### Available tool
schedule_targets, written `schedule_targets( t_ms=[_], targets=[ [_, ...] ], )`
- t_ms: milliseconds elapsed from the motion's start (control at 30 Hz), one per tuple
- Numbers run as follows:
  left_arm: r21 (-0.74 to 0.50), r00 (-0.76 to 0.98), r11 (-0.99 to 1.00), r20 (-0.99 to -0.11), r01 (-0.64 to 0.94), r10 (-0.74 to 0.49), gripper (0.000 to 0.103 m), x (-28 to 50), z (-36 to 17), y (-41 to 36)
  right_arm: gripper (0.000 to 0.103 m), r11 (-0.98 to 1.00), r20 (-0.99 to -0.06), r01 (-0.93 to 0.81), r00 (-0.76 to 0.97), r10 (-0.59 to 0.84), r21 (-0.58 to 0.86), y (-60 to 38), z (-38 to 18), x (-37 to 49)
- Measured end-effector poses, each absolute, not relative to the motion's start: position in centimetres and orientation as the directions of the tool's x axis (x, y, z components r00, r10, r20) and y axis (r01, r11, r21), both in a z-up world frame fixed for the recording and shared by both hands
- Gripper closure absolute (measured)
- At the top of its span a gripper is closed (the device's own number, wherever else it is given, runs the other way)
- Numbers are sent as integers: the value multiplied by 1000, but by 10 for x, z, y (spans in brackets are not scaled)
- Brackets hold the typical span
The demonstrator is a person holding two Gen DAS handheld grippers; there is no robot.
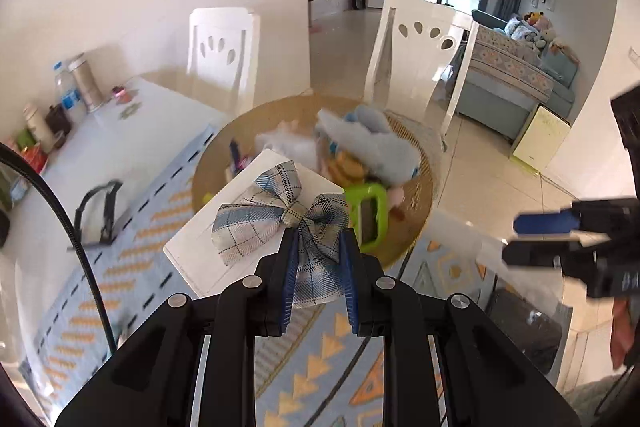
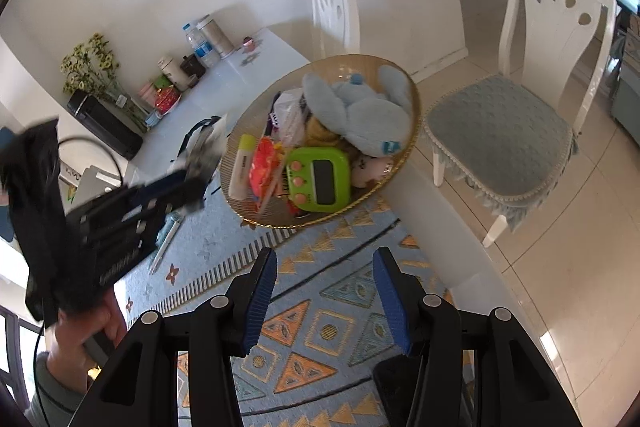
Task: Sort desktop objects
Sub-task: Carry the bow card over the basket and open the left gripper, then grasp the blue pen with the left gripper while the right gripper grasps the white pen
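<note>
Your left gripper (image 1: 318, 247) is nearest the lens, fingers (image 1: 290, 267) clenched on the blue-grey plaid fabric bow (image 1: 280, 219), which is fixed to a white card (image 1: 192, 251). Bow & card hang raised over the near-left rim of the round woven wire basket (image 2: 416, 131).

Your right gripper (image 2: 325, 267) hovers w/ fingers (image 2: 262, 291) released & apart, nothing between them, above the blue patterned cloth (image 2: 328, 327) on the desk, just near of the basket.

Inside the basket: light blue plush toy (image 2: 360, 111) at the far right, lime green digital timer (image 2: 320, 181) at the near edge, red-orange packet (image 2: 266, 163) left of the timer, white and yellow tube (image 2: 242, 167) further left.

White chair w/ blue-green cushion (image 2: 500, 135) stands right of the desk, on the tiled floor.
</note>
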State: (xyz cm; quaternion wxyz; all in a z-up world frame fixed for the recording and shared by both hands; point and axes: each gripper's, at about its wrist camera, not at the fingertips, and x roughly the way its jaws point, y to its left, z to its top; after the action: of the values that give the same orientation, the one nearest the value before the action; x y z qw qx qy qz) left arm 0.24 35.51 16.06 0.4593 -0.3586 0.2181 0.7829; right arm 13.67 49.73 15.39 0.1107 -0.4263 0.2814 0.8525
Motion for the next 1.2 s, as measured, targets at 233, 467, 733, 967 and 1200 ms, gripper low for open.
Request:
schedule_targets(
  t_ms=[233,467,733,967,1200],
  targets=[
    [28,-320,-457,-753,-889,575,84,-6,165,394,54,-802,-791,-451,-610,-43,392,511,152,145],
    [-32,-284,-523,-810,-852,513,68,-32,146,410,53,-803,-802,-451,-595,-54,389,513,149,145],
    [-80,-288,-613,-830,-786,478,61,-19,122,339,53,-823,-806,-403,-582,-108,401,489,144,126],
    [-96,-316,-731,-858,-676,404,57,-29,103,235,53,-868,-815,-286,-544,-200,405,423,133,94],
    [-106,-364,-837,-866,-537,342,57,-53,94,121,53,-901,-824,-161,-493,-279,402,336,120,58]
  ],
)
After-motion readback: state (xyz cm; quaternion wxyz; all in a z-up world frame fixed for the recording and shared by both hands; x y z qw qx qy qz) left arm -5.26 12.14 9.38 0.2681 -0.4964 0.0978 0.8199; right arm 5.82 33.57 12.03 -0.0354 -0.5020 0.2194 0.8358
